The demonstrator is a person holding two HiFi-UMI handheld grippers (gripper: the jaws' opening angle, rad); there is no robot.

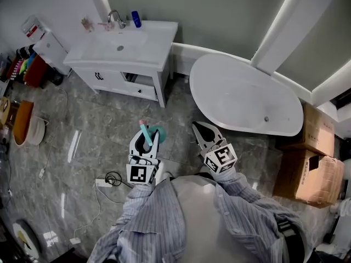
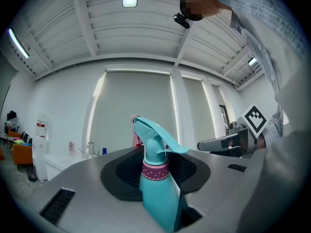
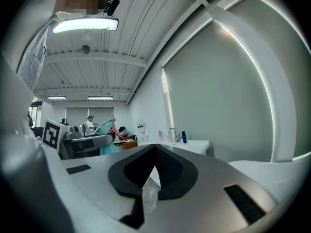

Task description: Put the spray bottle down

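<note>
While open floor [image 1: 104, 130] lies between vanity [image 1: 160, 48] edge and bathtub [image 1: 241, 92] rim, the left gripper [image 1: 149, 137] clamps the spray bottle [image 1: 146, 133] at frame centre, beside the closed right gripper [image 1: 198, 129], and only the left gripper view shows the bottle's pink collar [image 2: 155, 171].

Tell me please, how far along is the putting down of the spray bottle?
Done: nothing yet. In hand: the left gripper holds the bottle between its fingers, in the air above the floor. Left: bring it to a surface, set it down and open the fingers.
</note>
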